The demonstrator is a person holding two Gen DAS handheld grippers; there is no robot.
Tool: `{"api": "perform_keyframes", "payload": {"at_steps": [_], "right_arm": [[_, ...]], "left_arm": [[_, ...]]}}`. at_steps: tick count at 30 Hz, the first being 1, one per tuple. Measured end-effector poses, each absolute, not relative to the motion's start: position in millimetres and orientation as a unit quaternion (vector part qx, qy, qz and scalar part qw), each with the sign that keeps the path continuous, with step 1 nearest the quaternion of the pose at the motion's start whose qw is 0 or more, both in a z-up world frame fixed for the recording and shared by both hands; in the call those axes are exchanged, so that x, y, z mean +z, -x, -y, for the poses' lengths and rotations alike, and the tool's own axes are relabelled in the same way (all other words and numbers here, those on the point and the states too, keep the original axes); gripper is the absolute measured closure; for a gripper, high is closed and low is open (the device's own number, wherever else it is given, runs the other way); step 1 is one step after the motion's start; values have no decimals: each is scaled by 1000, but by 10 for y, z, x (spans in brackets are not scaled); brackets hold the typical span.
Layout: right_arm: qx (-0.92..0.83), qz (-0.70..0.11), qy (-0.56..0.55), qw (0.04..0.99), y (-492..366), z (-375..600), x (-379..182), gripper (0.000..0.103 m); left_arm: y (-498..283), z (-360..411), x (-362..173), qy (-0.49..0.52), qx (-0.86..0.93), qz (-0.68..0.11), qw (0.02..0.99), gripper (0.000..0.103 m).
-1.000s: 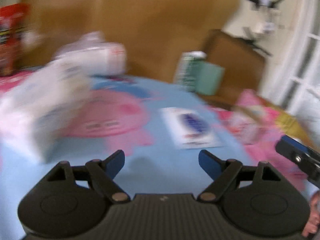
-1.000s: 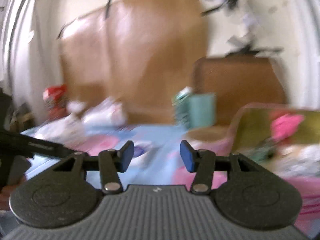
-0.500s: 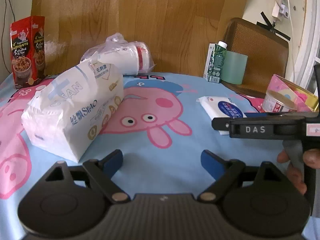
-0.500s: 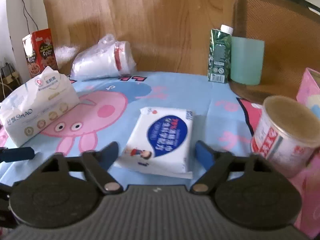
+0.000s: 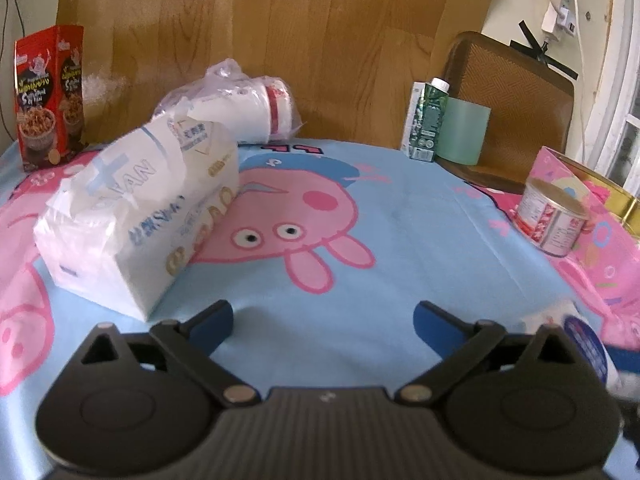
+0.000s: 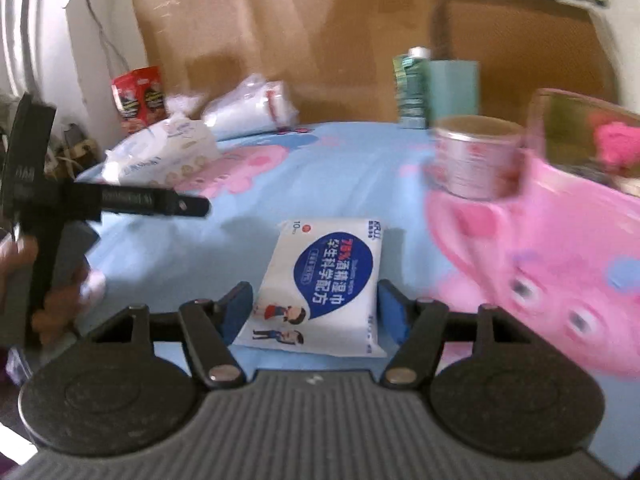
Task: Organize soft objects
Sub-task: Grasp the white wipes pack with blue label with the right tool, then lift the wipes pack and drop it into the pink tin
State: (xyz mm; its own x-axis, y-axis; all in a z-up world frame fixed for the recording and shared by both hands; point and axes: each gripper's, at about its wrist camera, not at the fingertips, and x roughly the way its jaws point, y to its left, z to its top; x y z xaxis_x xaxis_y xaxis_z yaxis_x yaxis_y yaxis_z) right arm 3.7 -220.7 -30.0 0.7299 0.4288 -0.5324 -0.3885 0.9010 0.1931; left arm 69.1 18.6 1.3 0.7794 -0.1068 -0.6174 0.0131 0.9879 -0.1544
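White flat wet-wipe pack [image 6: 325, 286] now sits between right tool [image 6: 316, 312], closing, pads at its edges, grip unclear. Left tool [image 5: 323, 322] widened, spread, empty.

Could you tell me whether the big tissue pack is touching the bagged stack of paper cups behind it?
Cannot tell. In the left wrist view the tissue pack overlaps the bagged cups, hiding any gap; the right wrist view is too blurred.
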Motion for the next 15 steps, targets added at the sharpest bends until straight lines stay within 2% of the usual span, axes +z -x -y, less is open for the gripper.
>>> {"api": "perform_keyframes", "payload": {"at_steps": [3,5,7,10,13,14,15], "right_arm": [[202,-282,-56,936,143,2310,-343,31],[200,-277,-51,939,206,2314,-349,22],[203,-269,-37,941,247,2297,-345,19],[217,-259,-23,941,275,2305,-378,22],[226,-252,-14,941,297,2304,-427,25],[227,-247,-12,942,308,2307,-435,47],[222,-240,-18,945,321,2339,-432,62]], "left_arm": [[-589,-14,100,132,-105,-342,925,4],[-529,175,143,144,-152,-356,911,6],[-481,391,173,135,-189,-372,899,9],[-448,701,126,116,-230,-400,880,15],[-422,946,81,87,-235,-394,884,12],[-426,1002,83,85,-243,-395,882,12],[-438,1032,91,100,-256,-398,875,12]]}}
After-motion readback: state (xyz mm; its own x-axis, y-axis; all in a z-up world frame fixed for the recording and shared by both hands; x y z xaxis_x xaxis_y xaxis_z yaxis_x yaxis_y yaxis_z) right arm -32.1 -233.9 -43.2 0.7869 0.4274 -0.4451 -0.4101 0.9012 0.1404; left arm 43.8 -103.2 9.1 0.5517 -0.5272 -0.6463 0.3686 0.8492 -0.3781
